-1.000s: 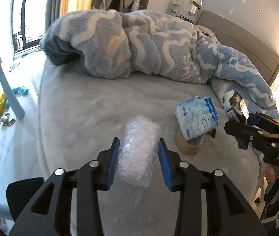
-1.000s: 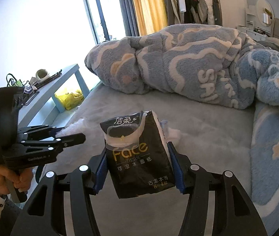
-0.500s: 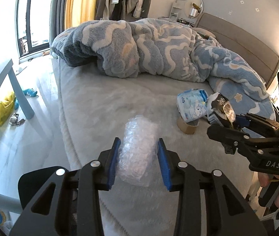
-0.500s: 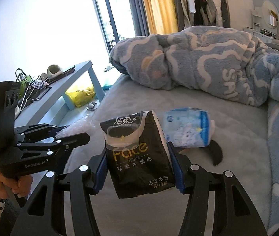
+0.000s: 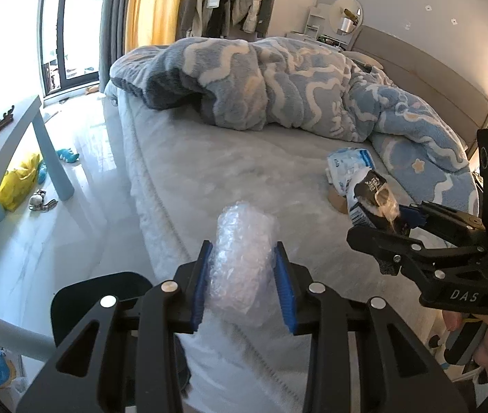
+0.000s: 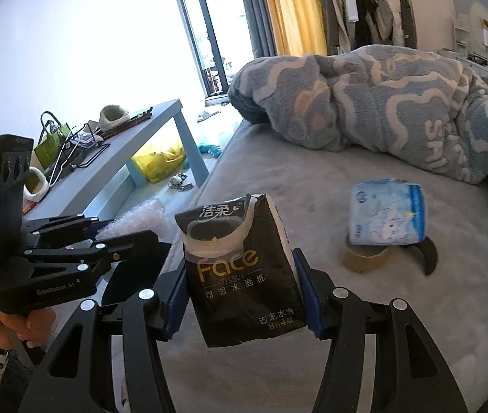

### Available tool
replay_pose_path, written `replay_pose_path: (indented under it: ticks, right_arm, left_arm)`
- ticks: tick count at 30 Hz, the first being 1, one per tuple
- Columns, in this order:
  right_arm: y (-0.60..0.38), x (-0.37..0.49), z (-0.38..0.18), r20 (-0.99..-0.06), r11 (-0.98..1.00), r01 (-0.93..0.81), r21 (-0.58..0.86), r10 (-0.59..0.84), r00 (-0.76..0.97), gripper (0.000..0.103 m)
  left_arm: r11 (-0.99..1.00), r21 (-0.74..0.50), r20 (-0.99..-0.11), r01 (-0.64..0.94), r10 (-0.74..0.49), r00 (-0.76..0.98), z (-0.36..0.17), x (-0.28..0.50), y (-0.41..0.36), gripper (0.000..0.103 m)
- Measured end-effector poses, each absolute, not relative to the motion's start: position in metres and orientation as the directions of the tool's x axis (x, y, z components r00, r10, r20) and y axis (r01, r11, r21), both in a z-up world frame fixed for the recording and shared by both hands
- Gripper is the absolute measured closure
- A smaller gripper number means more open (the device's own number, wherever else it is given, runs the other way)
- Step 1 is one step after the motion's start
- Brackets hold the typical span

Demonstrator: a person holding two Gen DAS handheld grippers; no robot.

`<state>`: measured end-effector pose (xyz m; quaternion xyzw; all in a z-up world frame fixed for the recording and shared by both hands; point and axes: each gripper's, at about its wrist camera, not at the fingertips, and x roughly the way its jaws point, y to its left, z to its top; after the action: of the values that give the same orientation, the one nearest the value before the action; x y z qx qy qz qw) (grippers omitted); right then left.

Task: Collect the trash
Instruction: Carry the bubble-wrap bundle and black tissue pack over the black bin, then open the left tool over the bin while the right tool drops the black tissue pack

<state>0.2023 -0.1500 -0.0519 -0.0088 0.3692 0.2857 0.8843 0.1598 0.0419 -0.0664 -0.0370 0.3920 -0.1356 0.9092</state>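
Two grippers are loaded: my left gripper [image 5: 242, 277] has its blue pads [image 5: 202, 285] clamped on a roll of bubble wrap [image 5: 242, 261], held over the edge of the bed [image 5: 209, 158]. My right gripper [image 6: 244, 296] is clamped on a black tissue pack [image 6: 244, 268], its pads pressing both sides of the pack. Two more items lie on the bed near the blue blanket [image 6: 398, 103]: a pale blue packet [image 6: 386, 216] resting on a brown tape roll [image 6: 364, 258].

On the black tissue pack [image 6: 244, 268], "Face", "TISSUE", "可湿水面纸" and "洁柔" are printed. "DAS" is read on the right gripper [image 5: 393, 227], "GenRobot.AI" on the left gripper [image 6: 125, 232]. "SHIN" is partly seen on the far blanket [image 6: 398, 110].
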Motion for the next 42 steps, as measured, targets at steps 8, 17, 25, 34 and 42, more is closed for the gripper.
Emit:
replay_pose_path:
  ticks: [8,17,25,34,42]
  right_arm:
    - [-0.12,0.198,-0.053,-0.66,0.819,-0.538,0.201,0.519,0.544,0.047]
    - [-0.078,0.191,-0.057,-0.67,0.79,-0.582,0.192,0.539,0.511,0.047]
    - [-0.045,0.192,-0.062,-0.673,0.765,-0.611,0.202,0.562,0.481,0.047]
    - [-0.007,0.19,-0.07,-0.689,0.739,-0.645,0.194,0.571,0.446,0.047]
    - [0.02,0.192,-0.079,-0.705,0.725,-0.66,0.2,0.574,0.417,0.047]
  left_arm:
    - [0.97,-0.172,-0.721,0.173,-0.244,0.648,-0.071,0.152,0.075,0.066]
    - [0.98,-0.162,-0.758,0.117,-0.199,0.621,-0.087,0.145,0.114,0.065]
    - [0.986,-0.153,-0.796,0.065,-0.162,0.583,-0.109,0.14,0.149,0.065]
    - [0.994,-0.108,-0.853,0.024,-0.105,0.511,-0.138,0.139,0.18,0.064]
    - [0.996,-0.09,-0.884,0.01,-0.085,0.459,-0.156,0.131,0.202,0.059]
